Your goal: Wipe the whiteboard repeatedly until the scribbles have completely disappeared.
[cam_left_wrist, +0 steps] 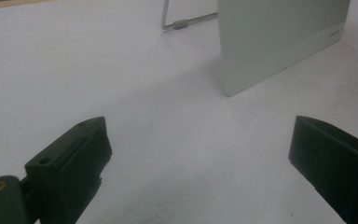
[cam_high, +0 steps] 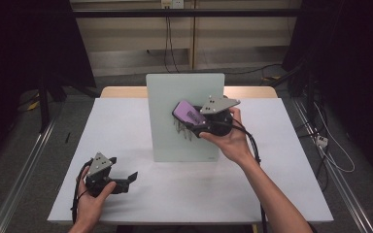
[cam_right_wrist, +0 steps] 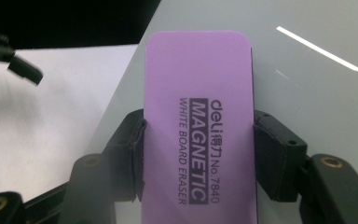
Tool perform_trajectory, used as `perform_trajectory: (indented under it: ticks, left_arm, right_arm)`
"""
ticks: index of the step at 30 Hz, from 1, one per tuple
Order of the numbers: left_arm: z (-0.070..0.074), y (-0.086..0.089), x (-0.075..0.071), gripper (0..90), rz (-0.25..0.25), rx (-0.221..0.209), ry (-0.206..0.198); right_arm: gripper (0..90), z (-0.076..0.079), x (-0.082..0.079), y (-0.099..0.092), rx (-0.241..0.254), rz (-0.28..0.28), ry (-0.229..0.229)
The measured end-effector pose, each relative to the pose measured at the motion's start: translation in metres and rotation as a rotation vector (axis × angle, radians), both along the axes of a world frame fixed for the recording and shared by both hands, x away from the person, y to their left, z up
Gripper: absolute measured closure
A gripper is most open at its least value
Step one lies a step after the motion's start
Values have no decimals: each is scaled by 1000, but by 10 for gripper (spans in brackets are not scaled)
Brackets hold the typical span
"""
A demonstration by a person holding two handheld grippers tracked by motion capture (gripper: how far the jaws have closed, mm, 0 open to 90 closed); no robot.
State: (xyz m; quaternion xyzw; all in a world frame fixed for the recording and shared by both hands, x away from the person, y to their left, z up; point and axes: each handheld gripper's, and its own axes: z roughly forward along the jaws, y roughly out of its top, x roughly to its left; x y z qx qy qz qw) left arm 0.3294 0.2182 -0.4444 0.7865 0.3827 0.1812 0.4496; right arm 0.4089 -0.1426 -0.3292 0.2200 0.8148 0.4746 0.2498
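Items partly hidden or cropped

Purple eraser (cam_right_wrist: 198, 126): lower end cropped by frame. Whiteboard (cam_high: 175, 121): face partly covered by right gripper (cam_high: 190, 127).

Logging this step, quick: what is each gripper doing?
Left gripper: open, empty.
Right gripper: shut on purple rectangular whiteboard eraser, at the upright glass board.

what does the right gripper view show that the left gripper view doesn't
Right gripper view: the purple rectangular whiteboard eraser clamped between the right tool's black pads, its printed label readable, held against the board face; the other tool shows far off at the left edge.

Left gripper view: the left tool's pads standing wide apart with nothing between them, and the thin metal wire stand behind the board.

Both: the pale grey-green upright glass whiteboard and the white table surface.
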Motion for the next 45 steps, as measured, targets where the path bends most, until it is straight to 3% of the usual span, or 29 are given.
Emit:
perform_trajectory:
  ticks: [4, 7, 20, 33, 38, 45]
  left_arm:
    - [0, 1, 0, 50, -1, 3, -3]
    - [0, 1, 0, 50, 2, -2, 1]
    - [0, 0, 0, 50, -5, 6, -2]
    - [0, 0, -1, 50, 1, 2, 1]
    - [1, 2, -1, 50, 6, -4, -3]
    - [0, 1, -1, 50, 0, -2, -6]
  right_arm:
    - [421, 13, 6, 1, 18, -12, -21]
    - [422, 13, 6, 3, 15, -15, -25]
    - [422, -20, -3, 21, -47, 53, 30]
    - [422, -40, -9, 27, -83, 89, 80]
    - [421, -36, -8, 22, -86, 83, 79]
    - [421, -23, -6, 7, -43, 44, 52]
